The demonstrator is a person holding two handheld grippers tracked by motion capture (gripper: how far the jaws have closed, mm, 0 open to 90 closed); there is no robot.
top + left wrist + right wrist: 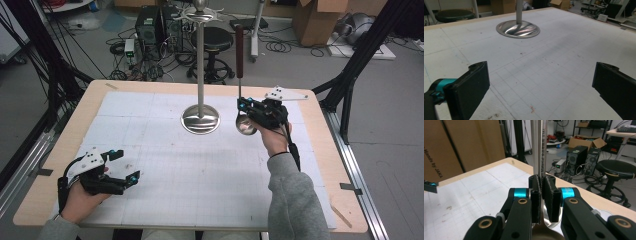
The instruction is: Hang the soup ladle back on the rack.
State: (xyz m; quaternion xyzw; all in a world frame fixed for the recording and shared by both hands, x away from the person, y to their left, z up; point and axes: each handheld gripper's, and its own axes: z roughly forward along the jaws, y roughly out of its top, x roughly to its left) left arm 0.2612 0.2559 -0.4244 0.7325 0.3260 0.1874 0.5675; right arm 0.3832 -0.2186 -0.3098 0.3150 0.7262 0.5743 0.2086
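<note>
The right gripper [241, 105] clamps the ladle [240, 75] low on its steel shaft, bowl down and brown handle upright beside the hook stand [200, 65], seemingly for hanging, while the left gripper [125, 167] rests open near the table's [320, 145] front-left corner.

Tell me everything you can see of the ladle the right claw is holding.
The ladle looks like polished metal, with a round bowl at the bottom, a thin shank and a dark brown grip at the top. It stands nearly upright, bowl down, just right of the stand's round base. The right claw is shut on the shank just above the bowl. Whether the bowl touches the table cannot be told.
</note>
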